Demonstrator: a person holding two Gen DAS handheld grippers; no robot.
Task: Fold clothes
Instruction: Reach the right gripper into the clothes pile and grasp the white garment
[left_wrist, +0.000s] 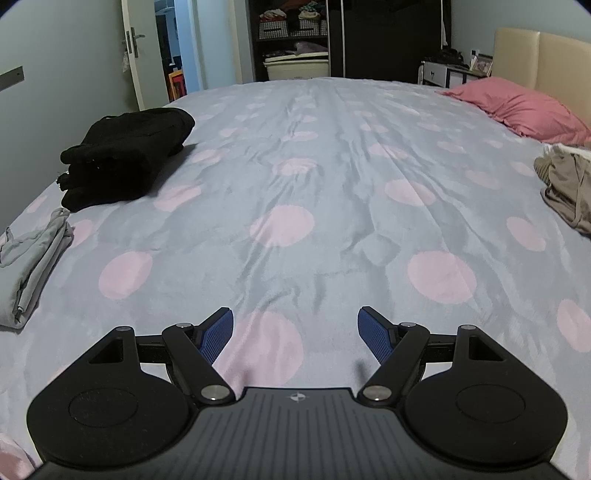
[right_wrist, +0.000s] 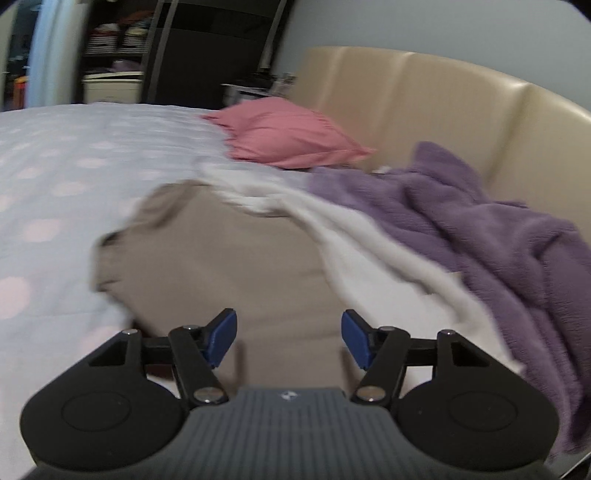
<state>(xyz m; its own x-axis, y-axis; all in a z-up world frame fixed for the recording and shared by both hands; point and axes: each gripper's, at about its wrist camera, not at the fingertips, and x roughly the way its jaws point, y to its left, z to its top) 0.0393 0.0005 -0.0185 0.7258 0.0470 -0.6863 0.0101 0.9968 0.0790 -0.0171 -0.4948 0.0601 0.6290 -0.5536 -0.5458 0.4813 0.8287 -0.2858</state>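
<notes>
A heap of unfolded clothes lies by the headboard in the right wrist view: a beige garment (right_wrist: 229, 258) in front, a white one (right_wrist: 369, 240) across it and a purple fleece (right_wrist: 498, 236) at the right. My right gripper (right_wrist: 288, 338) hangs over the beige garment, open, with nothing between its blue pads. In the left wrist view my left gripper (left_wrist: 295, 334) stands open above the bare spotted bedspread (left_wrist: 295, 166). A folded black garment (left_wrist: 125, 155) and a folded grey one (left_wrist: 29, 266) lie at the left. The beige heap (left_wrist: 569, 184) shows at the right edge.
A pink pillow (left_wrist: 524, 107) (right_wrist: 288, 136) rests against the cream headboard (right_wrist: 424, 103). Beyond the bed stand a dark wardrobe with shelves (left_wrist: 295, 33), an open door (left_wrist: 136, 48) and a bedside table (left_wrist: 450, 72).
</notes>
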